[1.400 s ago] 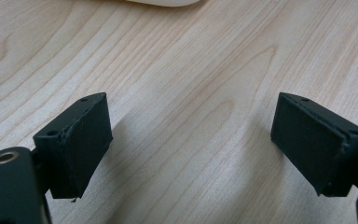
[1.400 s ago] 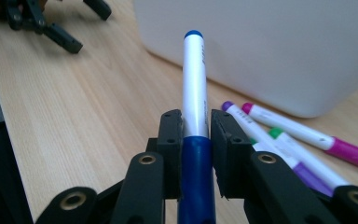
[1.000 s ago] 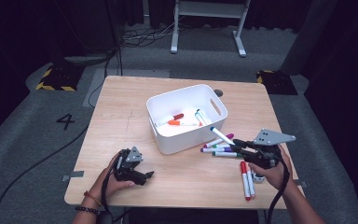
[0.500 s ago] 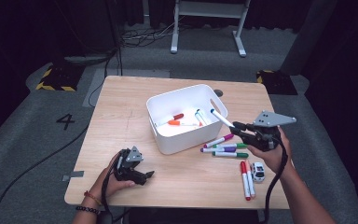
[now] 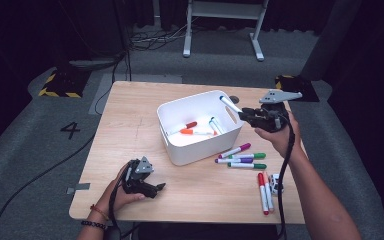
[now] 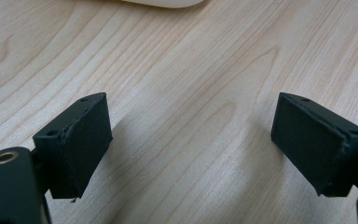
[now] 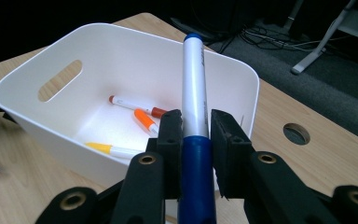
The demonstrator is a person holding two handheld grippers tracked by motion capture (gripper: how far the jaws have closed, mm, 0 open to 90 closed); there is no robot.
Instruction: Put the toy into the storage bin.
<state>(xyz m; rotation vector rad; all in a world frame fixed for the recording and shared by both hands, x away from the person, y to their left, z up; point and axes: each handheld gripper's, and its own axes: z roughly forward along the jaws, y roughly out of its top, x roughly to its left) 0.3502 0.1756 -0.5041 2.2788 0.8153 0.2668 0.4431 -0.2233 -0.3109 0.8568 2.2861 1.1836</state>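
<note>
High view first: the right gripper [image 5: 245, 114] hangs at the right rim of the white bin [image 5: 200, 127], clamped on a blue marker [image 5: 230, 104] whose tip juts up and left over the bin's open mouth. Loose markers [image 5: 241, 157] lie on the pale wooden bench [image 5: 125, 135] lower right of the bin, well apart from the raised gripper. The left gripper [image 5: 152, 187] rests on the bench in the lower left of the frame, near the front edge, with bare wood all round it.

Left gripper view: two matte black pads stand wide apart with nothing between them, over smooth light wood grain; the bin's rounded white base [image 6: 163, 3] just shows at the top edge.

Right gripper view: the jaws pinch the blue marker [image 7: 195, 116] round its smooth white barrel just above the dark blue cap, its far end reaching over the near rim. The glossy, round-cornered plastic bin [image 7: 70, 51] holds red, orange and yellow markers on its floor, with room beside them.
</note>
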